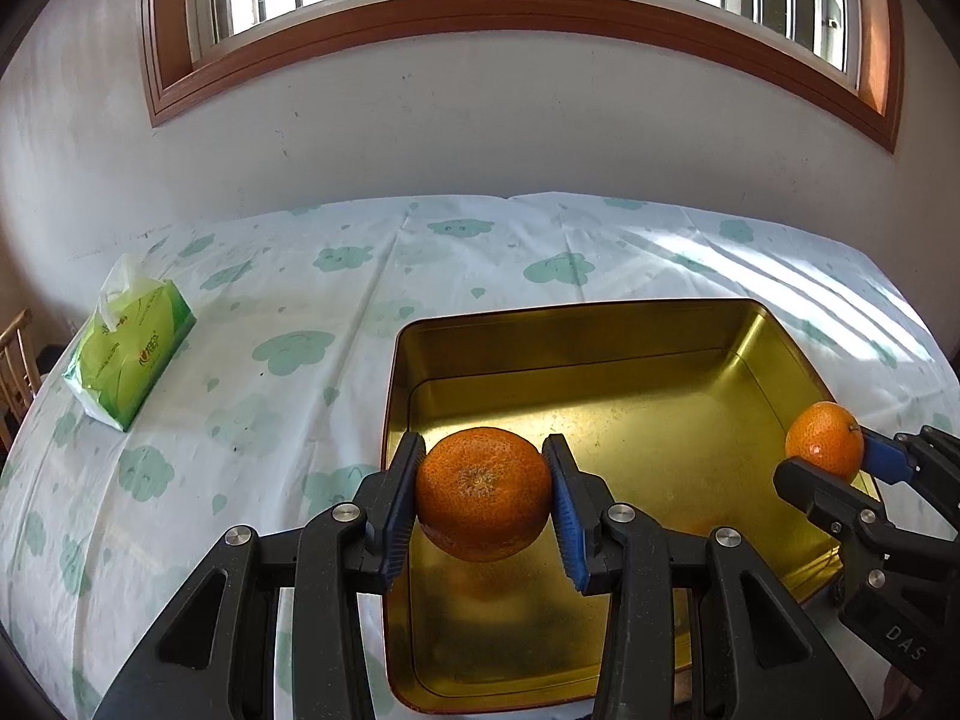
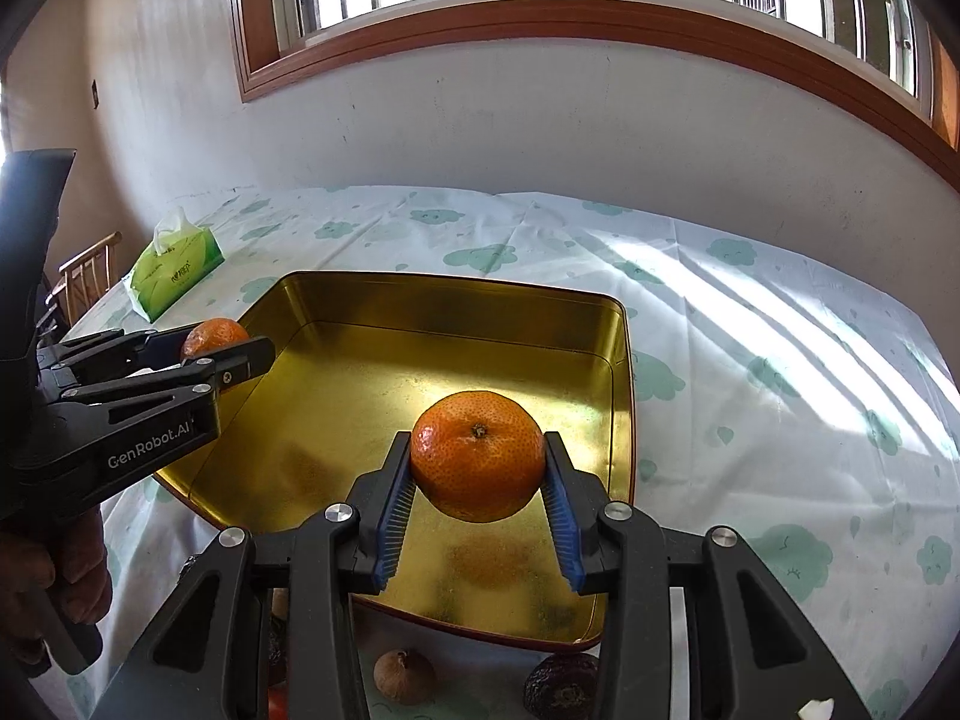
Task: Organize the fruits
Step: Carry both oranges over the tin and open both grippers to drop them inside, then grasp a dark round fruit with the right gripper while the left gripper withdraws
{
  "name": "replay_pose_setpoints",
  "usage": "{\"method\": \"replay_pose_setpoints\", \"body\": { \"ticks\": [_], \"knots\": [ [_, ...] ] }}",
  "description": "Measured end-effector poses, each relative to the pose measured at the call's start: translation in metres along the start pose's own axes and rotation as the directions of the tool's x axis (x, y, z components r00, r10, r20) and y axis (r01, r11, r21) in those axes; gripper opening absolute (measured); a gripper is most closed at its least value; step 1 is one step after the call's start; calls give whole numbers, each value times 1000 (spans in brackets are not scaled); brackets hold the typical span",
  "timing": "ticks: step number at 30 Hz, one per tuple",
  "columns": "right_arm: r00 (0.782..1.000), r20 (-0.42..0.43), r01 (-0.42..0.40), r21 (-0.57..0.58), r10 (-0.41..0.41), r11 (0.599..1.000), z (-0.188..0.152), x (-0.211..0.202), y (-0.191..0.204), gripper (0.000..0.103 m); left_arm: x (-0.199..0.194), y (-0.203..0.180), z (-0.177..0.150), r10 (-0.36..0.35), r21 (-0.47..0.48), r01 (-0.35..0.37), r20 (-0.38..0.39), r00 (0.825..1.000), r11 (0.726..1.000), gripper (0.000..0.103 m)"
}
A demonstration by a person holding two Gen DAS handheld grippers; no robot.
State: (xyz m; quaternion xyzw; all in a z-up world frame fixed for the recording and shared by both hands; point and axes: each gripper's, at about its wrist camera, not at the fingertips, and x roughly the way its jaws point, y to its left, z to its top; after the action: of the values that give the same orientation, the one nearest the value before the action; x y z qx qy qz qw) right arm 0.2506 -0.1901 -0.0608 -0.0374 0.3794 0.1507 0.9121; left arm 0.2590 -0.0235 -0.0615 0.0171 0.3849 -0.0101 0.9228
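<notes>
A gold metal tray lies on the cloud-print tablecloth. My left gripper is shut on a tangerine, held above the tray's near left part; the same gripper and fruit appear at the left of the right wrist view as left gripper and tangerine. My right gripper is shut on a second tangerine, stem up, over the tray's near right part. In the left wrist view that right gripper and its tangerine hang over the tray's right rim.
A green tissue pack lies at the table's far left. Near the front edge, below the tray, sit a brown round fruit and a dark wrinkled fruit. A wooden chair stands at the left. A hand holds the left gripper.
</notes>
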Motion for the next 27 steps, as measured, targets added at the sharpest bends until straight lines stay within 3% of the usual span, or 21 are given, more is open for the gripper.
{"method": "replay_pose_setpoints", "body": {
  "ticks": [15,27],
  "knots": [
    [1000,-16,3,-1,-3,1000,-2,16,-2,41,15,1,-3,18,9,-18,-12,1000,1000,43],
    [999,41,7,6,-7,1000,1,0,-2,43,4,0,0,-6,7,6,35,999,1000,64]
  ]
}}
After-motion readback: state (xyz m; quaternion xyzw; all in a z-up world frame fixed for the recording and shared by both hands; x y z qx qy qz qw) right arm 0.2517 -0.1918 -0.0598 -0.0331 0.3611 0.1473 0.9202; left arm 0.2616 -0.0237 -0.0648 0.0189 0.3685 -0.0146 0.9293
